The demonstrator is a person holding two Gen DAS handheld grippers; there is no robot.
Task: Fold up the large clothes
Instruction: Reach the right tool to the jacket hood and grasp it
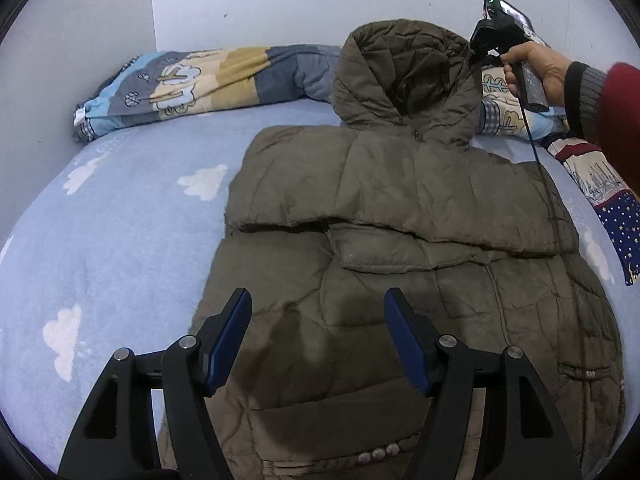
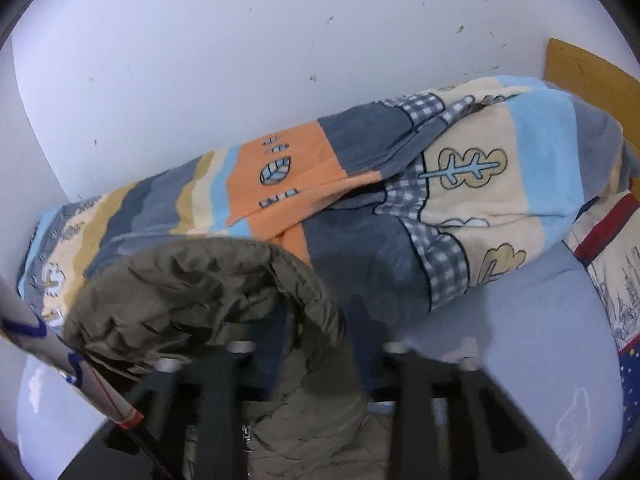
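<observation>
A brown quilted hooded jacket lies flat on the blue cloud-print bed sheet, with a sleeve folded across its chest. My left gripper hangs open just over the jacket's lower front, with nothing between its blue pads. The hood stands raised at the far end. A hand holds my right gripper at the hood's right edge. In the right wrist view the hood bulges up over my right gripper, and its fabric runs down between the blurred, mostly hidden fingers, which are shut on it.
A rolled patterned blanket lies along the white wall behind the jacket. A star and skyline print pillow sits at the right, by a wooden headboard. A black cable trails over the jacket's shoulder.
</observation>
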